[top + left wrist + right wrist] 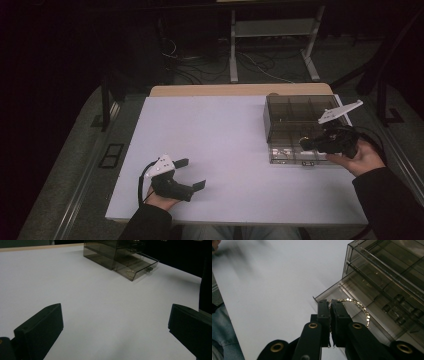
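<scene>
A smoked clear drawer box stands at the table's right, its bottom drawer pulled out toward me. My right gripper hovers over that open drawer, jaws shut on a thin gold chain. The chain arcs out from the right gripper's tips and hangs above the drawer floor. My left gripper rests near the table's front left with its jaws wide open and nothing between them. In the left gripper view, the left gripper faces the distant box and its open drawer.
The white mat covers most of the wooden table. The box's upper drawers are closed, with small round knobs. Behind the table stand a white frame and loose cables on the floor.
</scene>
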Available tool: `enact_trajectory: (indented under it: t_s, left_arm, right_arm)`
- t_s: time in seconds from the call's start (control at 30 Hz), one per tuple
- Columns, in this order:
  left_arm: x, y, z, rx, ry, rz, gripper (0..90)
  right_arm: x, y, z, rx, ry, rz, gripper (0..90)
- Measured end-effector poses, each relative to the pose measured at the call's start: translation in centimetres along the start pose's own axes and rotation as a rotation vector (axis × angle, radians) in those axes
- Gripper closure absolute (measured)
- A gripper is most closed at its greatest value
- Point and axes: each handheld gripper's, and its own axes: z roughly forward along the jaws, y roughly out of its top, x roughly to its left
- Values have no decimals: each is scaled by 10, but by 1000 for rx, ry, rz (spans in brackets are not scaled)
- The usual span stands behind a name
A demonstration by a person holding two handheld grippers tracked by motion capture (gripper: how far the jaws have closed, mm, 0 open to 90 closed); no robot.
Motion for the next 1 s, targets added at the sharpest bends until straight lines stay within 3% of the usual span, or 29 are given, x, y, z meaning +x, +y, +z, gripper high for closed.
enact_trajectory:
  t_s: [1.0]
  left_arm:
    - [0,0,0,-3,-1,1,0]
  right_arm:
    - [-7,11,45,24,36,18,851]
